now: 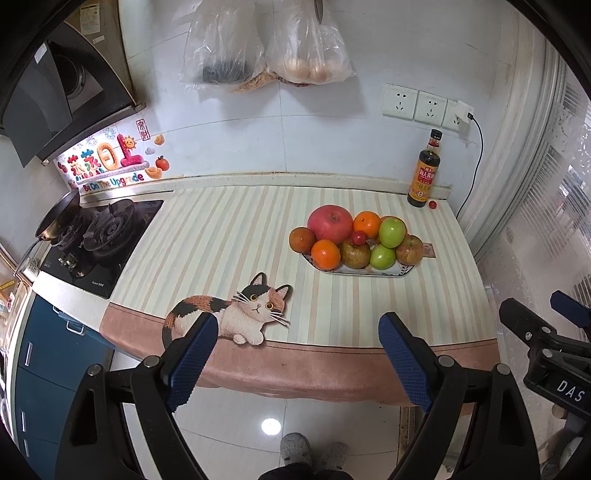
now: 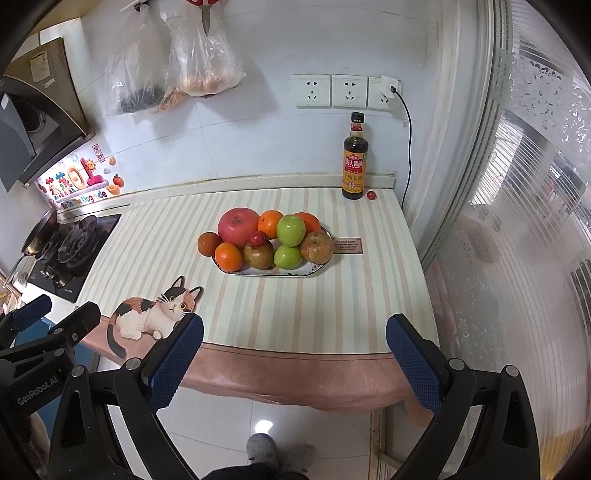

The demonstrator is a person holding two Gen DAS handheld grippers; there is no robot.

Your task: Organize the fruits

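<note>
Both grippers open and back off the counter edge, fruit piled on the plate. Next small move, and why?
Probably advance the right gripper over the mat toward the small red fruit beside the soy sauce bottle. It is the only fruit lying off the plate, and it sits on the right side. The left gripper holds nothing either.

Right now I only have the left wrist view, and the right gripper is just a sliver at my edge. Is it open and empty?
Observer: Yes. The right gripper is wide open, with nothing between its fingers.
Operator: And that blade hanging over the plastic bags, what is it?
Observer: Scissors with red handles, hanging point down in front of the right-hand bag.
</note>
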